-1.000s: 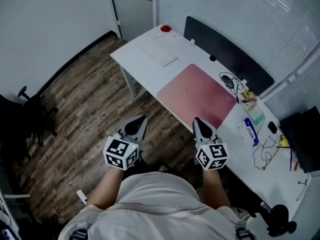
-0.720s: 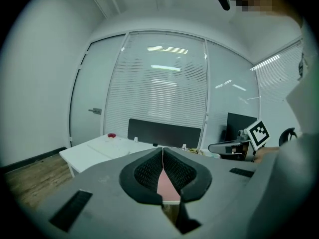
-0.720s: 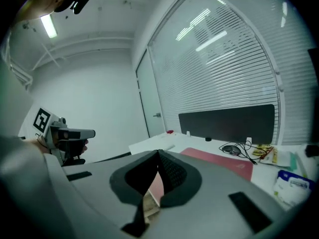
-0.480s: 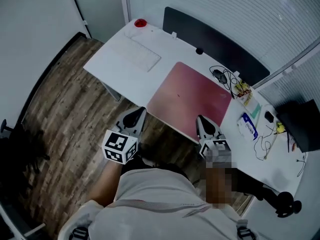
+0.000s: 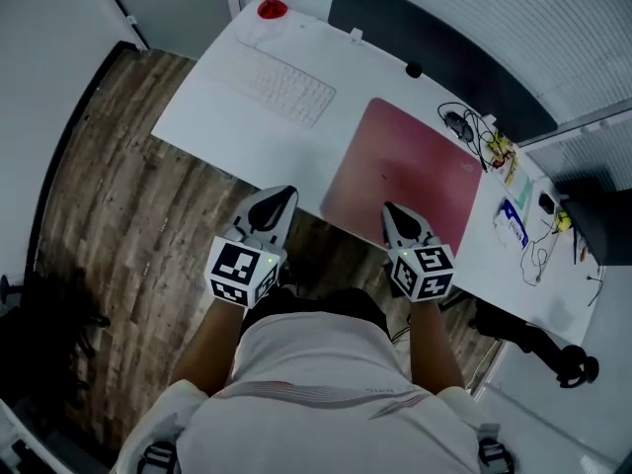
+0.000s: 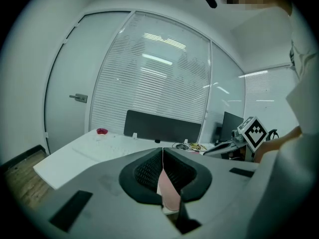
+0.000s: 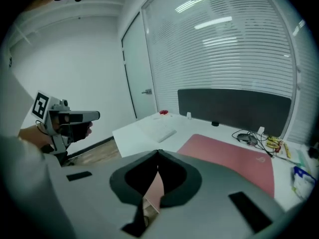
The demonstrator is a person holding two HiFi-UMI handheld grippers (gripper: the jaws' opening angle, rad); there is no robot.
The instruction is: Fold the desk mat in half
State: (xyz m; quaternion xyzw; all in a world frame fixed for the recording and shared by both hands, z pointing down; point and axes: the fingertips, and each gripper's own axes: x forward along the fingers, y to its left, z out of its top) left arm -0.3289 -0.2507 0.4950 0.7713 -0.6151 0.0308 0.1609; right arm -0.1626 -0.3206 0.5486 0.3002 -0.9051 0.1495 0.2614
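Observation:
The pink desk mat (image 5: 405,171) lies flat on the white desk (image 5: 217,107), its near edge along the desk's front edge. In the right gripper view the mat (image 7: 234,156) spreads ahead and to the right. My right gripper (image 5: 390,211) hovers shut and empty above the mat's near edge. My left gripper (image 5: 280,196) is shut and empty too, held at the desk's front edge just left of the mat's near left corner. Through the left gripper's shut jaws (image 6: 162,152) a strip of the mat (image 6: 169,193) shows.
A white keyboard (image 5: 286,85) lies left of the mat, with a red round thing (image 5: 271,9) at the far corner. A dark panel (image 5: 434,42) runs along the desk's back. Cables (image 5: 466,126) and small items (image 5: 513,220) lie right of the mat. Wooden floor (image 5: 128,215) lies on the left.
The desk has come closer and more squarely under the head view. Both grippers now reach the desk's front edge, the right one over the mat's near edge. Both stay shut.

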